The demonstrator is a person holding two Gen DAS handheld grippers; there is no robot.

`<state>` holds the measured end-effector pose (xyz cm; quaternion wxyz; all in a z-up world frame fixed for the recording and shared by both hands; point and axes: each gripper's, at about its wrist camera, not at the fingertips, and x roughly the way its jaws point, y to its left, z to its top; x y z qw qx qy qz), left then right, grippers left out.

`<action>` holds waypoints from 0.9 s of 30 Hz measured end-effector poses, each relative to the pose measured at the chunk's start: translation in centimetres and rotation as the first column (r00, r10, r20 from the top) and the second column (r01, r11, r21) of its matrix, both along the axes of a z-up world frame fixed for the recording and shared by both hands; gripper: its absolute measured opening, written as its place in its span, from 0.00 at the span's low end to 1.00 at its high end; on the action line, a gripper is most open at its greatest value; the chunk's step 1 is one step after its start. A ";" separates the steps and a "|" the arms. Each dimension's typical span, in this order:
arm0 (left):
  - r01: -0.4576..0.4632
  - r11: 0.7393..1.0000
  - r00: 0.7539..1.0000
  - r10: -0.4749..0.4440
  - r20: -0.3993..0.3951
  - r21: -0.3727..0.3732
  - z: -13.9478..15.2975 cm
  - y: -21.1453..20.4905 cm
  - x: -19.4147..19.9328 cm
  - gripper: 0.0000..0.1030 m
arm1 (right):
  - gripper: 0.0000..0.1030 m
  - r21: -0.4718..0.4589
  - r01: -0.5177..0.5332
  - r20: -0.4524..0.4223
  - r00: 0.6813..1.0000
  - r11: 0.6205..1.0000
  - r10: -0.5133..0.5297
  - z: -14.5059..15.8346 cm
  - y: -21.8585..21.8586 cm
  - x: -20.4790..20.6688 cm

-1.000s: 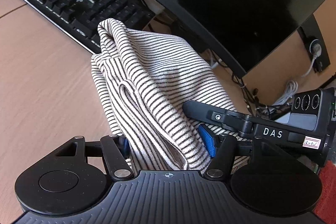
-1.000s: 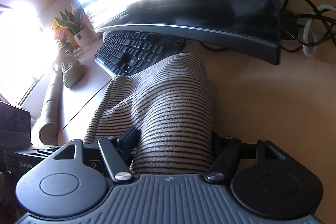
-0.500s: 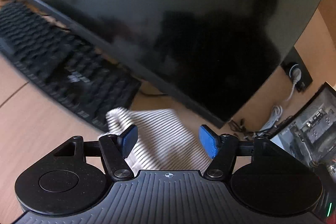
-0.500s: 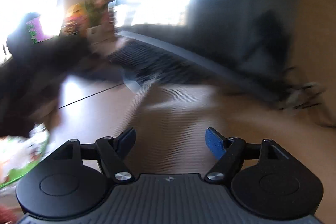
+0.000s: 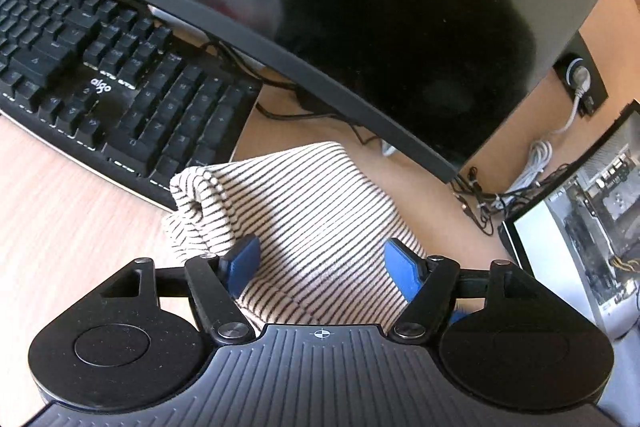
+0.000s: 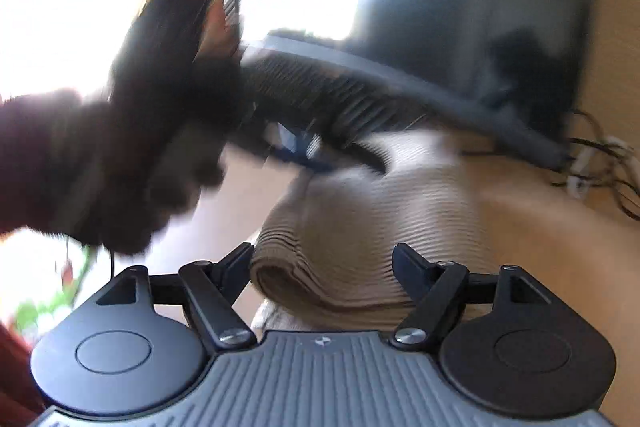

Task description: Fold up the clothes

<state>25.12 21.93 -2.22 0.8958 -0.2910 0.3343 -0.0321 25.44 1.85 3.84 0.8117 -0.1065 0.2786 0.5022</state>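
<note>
A cream garment with thin black stripes (image 5: 304,211) lies in a folded bundle on the wooden desk (image 5: 60,211), just in front of the keyboard. My left gripper (image 5: 322,263) hovers over its near edge, blue pads (image 5: 244,259) wide apart, gripping nothing. The blurred right wrist view shows the same garment (image 6: 372,219) with a rolled fold at its near edge. My right gripper (image 6: 322,267) stands open over that edge. A hand in a dark sleeve (image 6: 132,155) holds the left gripper (image 6: 312,147) above the garment's far left side.
A black keyboard (image 5: 100,79) sits at the left, touching the garment's far corner. A large dark monitor (image 5: 360,7) overhangs the back. Cables (image 5: 536,167) and an open computer case (image 5: 592,219) are at the right. Bare desk shows to the left.
A second ago the garment was raised high in front of both grippers. It now lies low on the desk as a folded bundle, with both grippers open and drawn back from it.
</note>
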 end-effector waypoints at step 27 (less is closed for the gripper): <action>-0.461 0.868 0.887 0.459 0.053 0.186 2.5 -14.3 -15.6 0.97 | 1.00 -0.060 0.015 0.065 0.998 0.998 -0.011 -2.5 -10.1 -1.5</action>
